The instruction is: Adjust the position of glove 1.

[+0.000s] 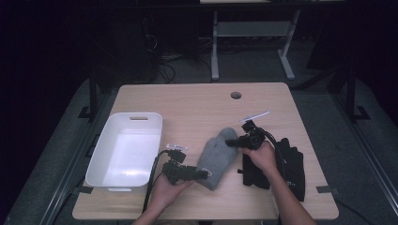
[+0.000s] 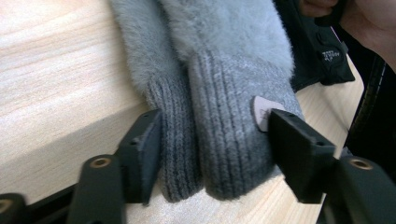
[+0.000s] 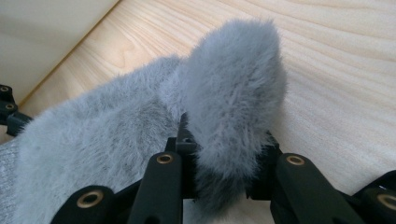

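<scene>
Overhead, the grey mitten lies on the surface between a white tub at left and black gloves at right. Left claw meets its near cuff; right claw its far end.

Left claw view: jaws straddle both knitted cuffs, not pressing.

Right claw view: jaws clamp the furry thumb.
</scene>
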A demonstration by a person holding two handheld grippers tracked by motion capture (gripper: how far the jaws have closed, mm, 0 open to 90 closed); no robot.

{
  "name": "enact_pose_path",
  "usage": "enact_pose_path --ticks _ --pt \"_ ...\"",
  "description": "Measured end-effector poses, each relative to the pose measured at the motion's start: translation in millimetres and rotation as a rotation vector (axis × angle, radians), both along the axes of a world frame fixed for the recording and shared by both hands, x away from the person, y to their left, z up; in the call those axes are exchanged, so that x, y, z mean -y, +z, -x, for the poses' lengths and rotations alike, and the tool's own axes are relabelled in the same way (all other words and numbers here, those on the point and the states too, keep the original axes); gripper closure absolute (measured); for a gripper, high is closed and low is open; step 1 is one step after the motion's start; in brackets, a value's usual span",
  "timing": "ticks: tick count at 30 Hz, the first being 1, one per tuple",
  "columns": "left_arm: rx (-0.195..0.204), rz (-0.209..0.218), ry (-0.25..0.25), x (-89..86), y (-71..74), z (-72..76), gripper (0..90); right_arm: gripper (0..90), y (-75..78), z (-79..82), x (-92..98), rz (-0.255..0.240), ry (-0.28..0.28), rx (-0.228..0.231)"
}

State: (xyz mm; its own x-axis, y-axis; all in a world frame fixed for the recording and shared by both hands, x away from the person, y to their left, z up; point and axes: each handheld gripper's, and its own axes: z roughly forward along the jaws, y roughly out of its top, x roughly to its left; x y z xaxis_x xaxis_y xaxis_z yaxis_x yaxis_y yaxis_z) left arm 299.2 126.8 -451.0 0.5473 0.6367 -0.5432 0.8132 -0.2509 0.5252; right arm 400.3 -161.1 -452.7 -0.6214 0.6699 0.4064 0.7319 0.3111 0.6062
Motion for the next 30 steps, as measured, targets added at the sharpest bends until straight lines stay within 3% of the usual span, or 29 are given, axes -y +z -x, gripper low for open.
enact_pose_path --ticks 5,10,13,21,30 --pt "0.001 0.007 -0.029 0.1 -0.2 -2.6 49.3 71.3 -0.7 0.0 -0.9 -0.001 -0.006 -0.002" --pt "0.036 0.011 -0.041 -0.6 0.6 0.0 54.0 71.3 -0.6 0.2 -1.6 -0.004 -0.012 0.0" --pt "0.054 0.018 -0.033 -0.9 1.5 1.9 55.1 71.4 0.3 0.7 -1.3 -0.006 -0.013 0.0" --pt "0.05 0.027 -0.055 -0.1 4.1 2.9 56.1 71.5 6.6 2.6 0.1 -0.021 -0.014 0.0" --pt "0.072 0.031 -0.065 0.5 11.0 4.9 56.6 72.0 20.1 3.6 -1.9 -0.034 -0.005 0.016"
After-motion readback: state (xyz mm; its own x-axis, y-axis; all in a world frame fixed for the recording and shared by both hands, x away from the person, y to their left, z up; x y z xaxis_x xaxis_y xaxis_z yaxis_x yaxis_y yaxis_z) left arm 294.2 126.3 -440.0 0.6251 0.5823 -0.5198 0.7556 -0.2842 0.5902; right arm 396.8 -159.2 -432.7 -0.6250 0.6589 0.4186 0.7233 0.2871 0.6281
